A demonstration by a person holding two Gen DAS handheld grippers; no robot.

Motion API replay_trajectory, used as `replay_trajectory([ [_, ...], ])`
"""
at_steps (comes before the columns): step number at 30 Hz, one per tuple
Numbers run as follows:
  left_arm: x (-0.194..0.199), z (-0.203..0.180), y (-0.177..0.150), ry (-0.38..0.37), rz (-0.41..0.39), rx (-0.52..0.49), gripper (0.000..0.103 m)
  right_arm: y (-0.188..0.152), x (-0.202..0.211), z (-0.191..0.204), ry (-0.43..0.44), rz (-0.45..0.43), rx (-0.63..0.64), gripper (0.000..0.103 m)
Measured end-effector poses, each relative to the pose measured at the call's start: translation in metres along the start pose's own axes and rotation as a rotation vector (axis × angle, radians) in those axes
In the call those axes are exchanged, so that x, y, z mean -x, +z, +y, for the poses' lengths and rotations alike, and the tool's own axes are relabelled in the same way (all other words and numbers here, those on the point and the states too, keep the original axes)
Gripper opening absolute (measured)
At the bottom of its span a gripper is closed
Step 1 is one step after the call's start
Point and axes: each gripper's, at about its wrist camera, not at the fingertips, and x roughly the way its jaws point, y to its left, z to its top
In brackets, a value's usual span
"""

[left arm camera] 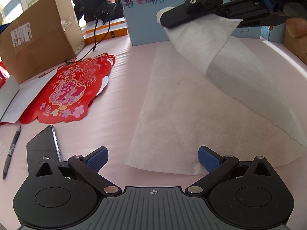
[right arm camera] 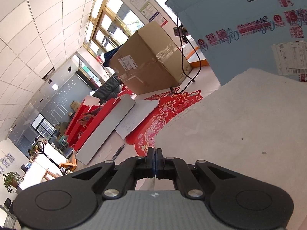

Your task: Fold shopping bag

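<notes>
A white shopping bag (left arm camera: 191,118) lies spread across a pink table (left arm camera: 119,99), filling the centre and right of the left wrist view. One corner of it is lifted off the table toward the upper right of that frame, where the right gripper (left arm camera: 163,19) pinches the fabric between fingers pressed together; a thumb (left arm camera: 297,26) shows at the far right edge. In the right wrist view the same gripper (right arm camera: 154,153) sits at bottom centre with its pads closed tight on the bag's edge, the white cloth (right arm camera: 239,126) rising to the right. The left gripper (left arm camera: 153,159) hangs at the bottom of its own frame, blue pads (left arm camera: 209,161) spread wide and empty, just above the bag's near edge. To the left lie a red paper cutout (left arm camera: 69,92), a phone (left arm camera: 44,147) and a pen (left arm camera: 11,151). A cardboard box (left arm camera: 38,34) stands in the upper left, a light blue box (left arm camera: 149,15) at top centre, with a black cable (left arm camera: 103,30) trailing down between them.
</notes>
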Motion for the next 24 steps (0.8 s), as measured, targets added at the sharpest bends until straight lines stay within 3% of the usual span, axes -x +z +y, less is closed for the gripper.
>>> replay_trajectory([
  [10, 0.029, 0.021, -0.004, 0.056, -0.027, 0.125, 0.101, -0.014, -0.04, -0.007, -0.026, 0.095, -0.008, 0.001],
  [15, 0.037, 0.025, -0.009, 0.067, -0.017, 0.149, 0.101, -0.02, -0.051, -0.01, -0.008, 0.133, -0.041, 0.008],
  [17, 0.04, 0.023, -0.011, 0.064, -0.009, 0.145, 0.101, -0.02, -0.048, -0.008, 0.007, 0.128, -0.04, 0.018],
  [18, 0.04, 0.022, -0.011, 0.063, -0.006, 0.144, 0.101, -0.02, -0.047, -0.006, 0.015, 0.125, -0.036, 0.033],
  [20, 0.039, 0.021, -0.011, 0.058, 0.0, 0.146, 0.101, -0.018, -0.04, -0.003, 0.006, 0.094, -0.024, 0.052],
  [24, 0.041, 0.016, -0.007, 0.053, -0.012, 0.137, 0.101, -0.005, -0.011, -0.009, -0.029, 0.005, -0.039, 0.057],
])
